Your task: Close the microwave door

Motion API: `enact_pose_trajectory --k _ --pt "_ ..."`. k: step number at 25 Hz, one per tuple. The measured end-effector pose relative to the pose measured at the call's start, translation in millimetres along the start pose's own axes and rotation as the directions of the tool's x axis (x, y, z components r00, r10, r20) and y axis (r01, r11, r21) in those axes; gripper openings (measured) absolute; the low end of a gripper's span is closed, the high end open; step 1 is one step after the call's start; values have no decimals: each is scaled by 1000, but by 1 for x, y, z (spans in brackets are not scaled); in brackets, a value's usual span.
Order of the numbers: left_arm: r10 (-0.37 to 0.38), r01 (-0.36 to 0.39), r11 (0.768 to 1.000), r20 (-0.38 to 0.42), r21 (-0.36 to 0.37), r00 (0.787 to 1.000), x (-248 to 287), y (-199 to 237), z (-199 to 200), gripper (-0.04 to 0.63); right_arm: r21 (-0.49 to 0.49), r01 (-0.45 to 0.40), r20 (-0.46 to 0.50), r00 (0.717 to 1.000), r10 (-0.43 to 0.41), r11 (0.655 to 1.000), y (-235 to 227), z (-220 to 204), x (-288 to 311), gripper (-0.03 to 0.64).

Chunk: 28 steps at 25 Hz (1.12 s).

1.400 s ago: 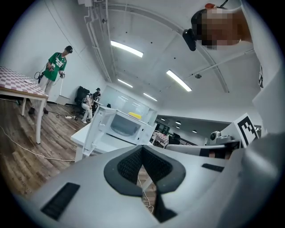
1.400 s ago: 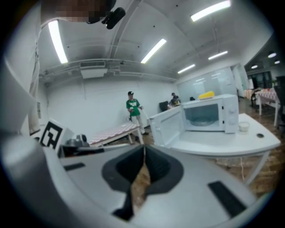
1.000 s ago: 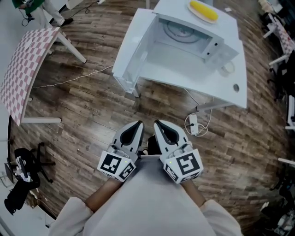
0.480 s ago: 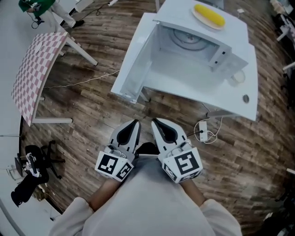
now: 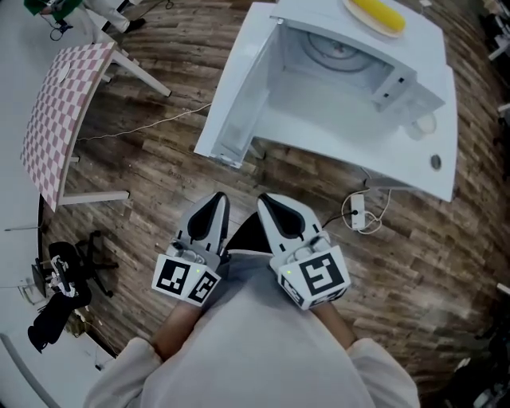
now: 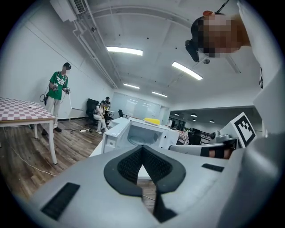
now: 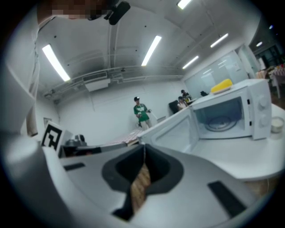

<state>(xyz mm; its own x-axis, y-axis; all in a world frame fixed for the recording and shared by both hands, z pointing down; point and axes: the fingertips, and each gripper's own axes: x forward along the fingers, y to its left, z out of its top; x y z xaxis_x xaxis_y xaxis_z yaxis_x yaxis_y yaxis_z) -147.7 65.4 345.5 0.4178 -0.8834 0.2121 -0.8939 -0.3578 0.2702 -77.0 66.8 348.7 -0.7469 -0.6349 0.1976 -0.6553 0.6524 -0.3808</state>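
The white microwave (image 5: 351, 72) stands on a white table (image 5: 434, 171) with its door (image 5: 239, 96) swung wide open to the left, and the cavity and turntable show. Both grippers are held close to the person's body, well short of the door and apart from it. My left gripper (image 5: 213, 198) is shut with nothing in it, and so is my right gripper (image 5: 266, 199). In the left gripper view my left gripper (image 6: 142, 148) points at the microwave (image 6: 147, 133). In the right gripper view my right gripper (image 7: 143, 147) points toward the open door (image 7: 171, 129).
A yellow object on a plate (image 5: 378, 14) lies on top of the microwave. A cup (image 5: 422, 123) sits on the table's right side. A power strip with cable (image 5: 356, 211) lies on the wood floor. A checkered table (image 5: 56, 103) stands at left. A person in green (image 6: 57, 95) stands far off.
The microwave and its table have slid up and right in the head view, and look a little larger. Both grippers stay shut and close together, the left a little lower left.
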Motion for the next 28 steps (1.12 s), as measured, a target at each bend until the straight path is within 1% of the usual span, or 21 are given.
enact_pose_trajectory --k 5,9,13,15,17,20,23,26,28 --pt "20 -19 1000 30 -11 999 0 28 17 20 -12 26 -9 1000 -26 1000 0 9 16 25" --pt "31 -28 999 62 -35 998 -2 53 28 20 -54 24 -15 1000 -25 998 8 15 32 25" --pt "35 -32 998 70 -50 997 3 83 32 20 -76 69 -18 997 -70 995 5 20 47 25" --pt "13 -9 999 72 -50 997 7 92 33 20 -83 94 -14 995 -95 992 3 22 54 25" --pt "-27 31 998 81 -48 996 11 96 34 20 -87 122 -7 992 -123 989 1 23 59 25" --pt "-84 86 996 85 -22 993 22 100 36 20 -90 174 12 985 -174 981 -7 26 64 25" --pt "-111 111 994 53 -7 992 33 107 31 20 -83 207 16 978 -207 975 -15 27 71 25" --pt "-124 123 992 13 18 992 40 111 25 20 -80 214 13 977 -214 974 -16 28 77 25" --pt "-139 139 990 2 35 990 46 110 24 20 -86 210 14 978 -209 974 -18 30 80 25"
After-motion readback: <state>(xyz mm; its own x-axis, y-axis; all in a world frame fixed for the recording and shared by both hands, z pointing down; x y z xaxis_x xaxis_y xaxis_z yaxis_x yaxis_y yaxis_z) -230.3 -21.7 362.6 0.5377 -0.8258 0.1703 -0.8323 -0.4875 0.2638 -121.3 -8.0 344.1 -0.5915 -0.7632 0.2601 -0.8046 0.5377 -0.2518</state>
